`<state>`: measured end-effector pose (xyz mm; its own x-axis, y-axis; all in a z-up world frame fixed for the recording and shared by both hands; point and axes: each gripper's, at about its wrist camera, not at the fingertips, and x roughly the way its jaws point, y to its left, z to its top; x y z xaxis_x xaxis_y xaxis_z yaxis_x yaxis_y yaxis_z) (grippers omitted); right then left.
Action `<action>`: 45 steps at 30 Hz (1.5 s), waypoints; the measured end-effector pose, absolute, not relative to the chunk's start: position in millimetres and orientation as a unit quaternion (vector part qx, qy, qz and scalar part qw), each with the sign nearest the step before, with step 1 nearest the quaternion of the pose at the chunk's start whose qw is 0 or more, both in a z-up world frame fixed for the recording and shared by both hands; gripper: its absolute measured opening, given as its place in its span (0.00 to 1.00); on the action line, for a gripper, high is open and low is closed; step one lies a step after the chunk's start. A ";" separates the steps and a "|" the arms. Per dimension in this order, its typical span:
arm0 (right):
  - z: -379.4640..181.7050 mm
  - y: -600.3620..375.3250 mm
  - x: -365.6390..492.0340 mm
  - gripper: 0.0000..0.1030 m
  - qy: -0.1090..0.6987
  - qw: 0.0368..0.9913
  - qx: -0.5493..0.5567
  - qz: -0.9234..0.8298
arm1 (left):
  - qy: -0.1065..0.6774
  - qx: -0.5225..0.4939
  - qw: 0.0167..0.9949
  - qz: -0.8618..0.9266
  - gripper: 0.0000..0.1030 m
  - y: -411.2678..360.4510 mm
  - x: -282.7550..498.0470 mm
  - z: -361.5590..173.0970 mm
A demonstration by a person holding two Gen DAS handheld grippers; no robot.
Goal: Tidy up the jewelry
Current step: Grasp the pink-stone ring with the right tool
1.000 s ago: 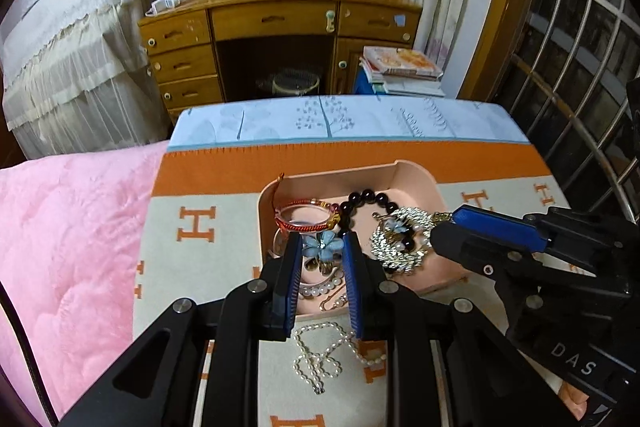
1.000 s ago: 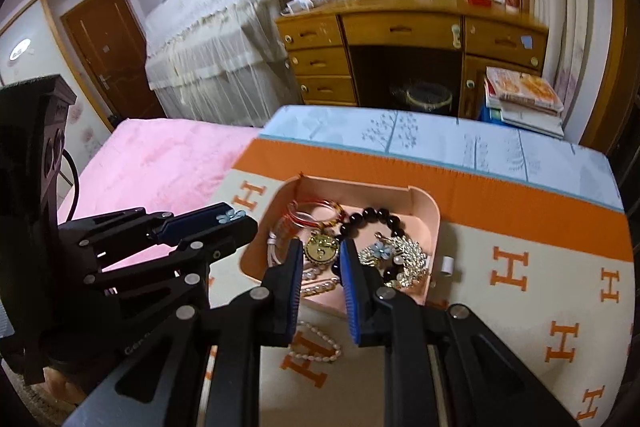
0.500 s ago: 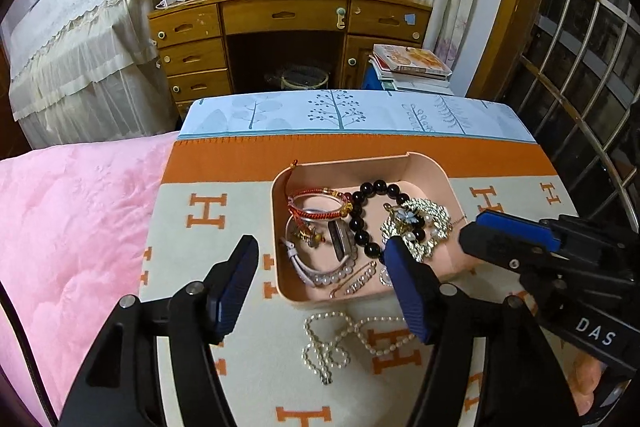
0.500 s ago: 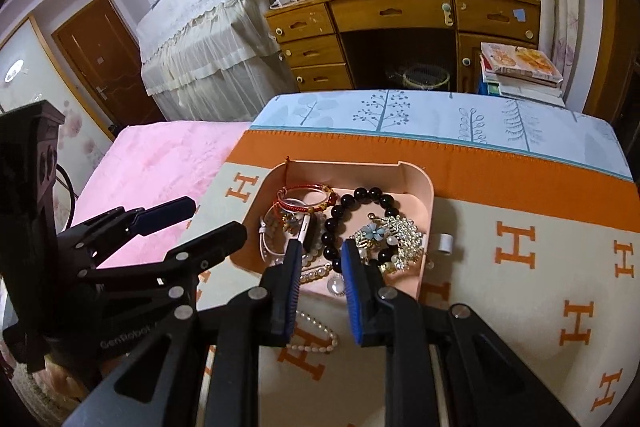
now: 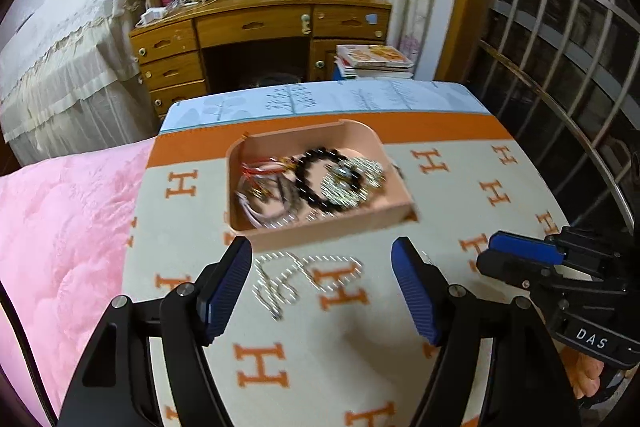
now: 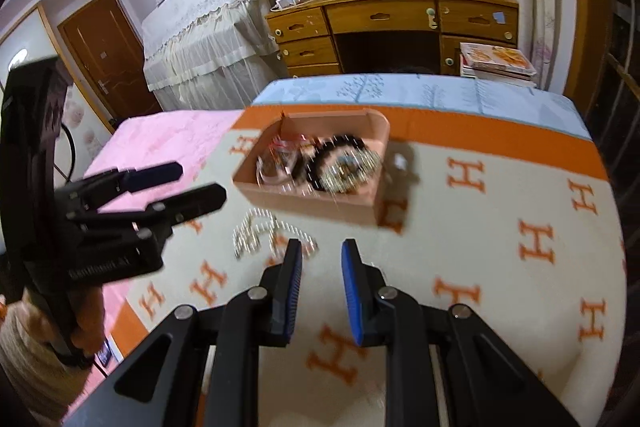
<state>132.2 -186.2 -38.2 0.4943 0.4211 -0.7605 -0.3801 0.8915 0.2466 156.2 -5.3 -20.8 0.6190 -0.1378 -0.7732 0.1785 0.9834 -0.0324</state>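
Most jewelry already sits in the pink tray (image 5: 320,223); a pearl necklace (image 5: 298,277) lies just outside. The left gripper (image 5: 322,281) gapes empty, and the right gripper (image 6: 320,285) is slightly parted, empty.

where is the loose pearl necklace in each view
Left wrist: pearl necklace lies on the blanket, lower centre, just in front of the pink tray.
Right wrist: pearl necklace lies left of centre, in front of the tray's left corner.
Shared landmark: pink tray.
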 end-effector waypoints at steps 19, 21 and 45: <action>-114.9 -202.0 67.6 0.20 0.449 0.854 -0.103 0.242 | 0.480 -0.007 0.873 -0.091 0.72 -48.9 109.9 -103.6; -118.8 -200.8 67.9 0.20 0.448 0.851 -0.114 0.249 | 0.482 -0.013 0.872 -0.087 0.72 -47.2 109.1 -106.1; -124.1 -209.0 66.6 0.16 0.436 0.855 -0.106 0.259 | 0.503 -0.028 0.859 -0.094 0.72 -73.2 132.6 -115.7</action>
<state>66.6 -209.0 -124.1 0.4848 0.3509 -0.8011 -0.5353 0.8434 0.0455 132.6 -73.2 -115.7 0.4760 -0.1888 -0.8589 0.1327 0.9809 -0.1421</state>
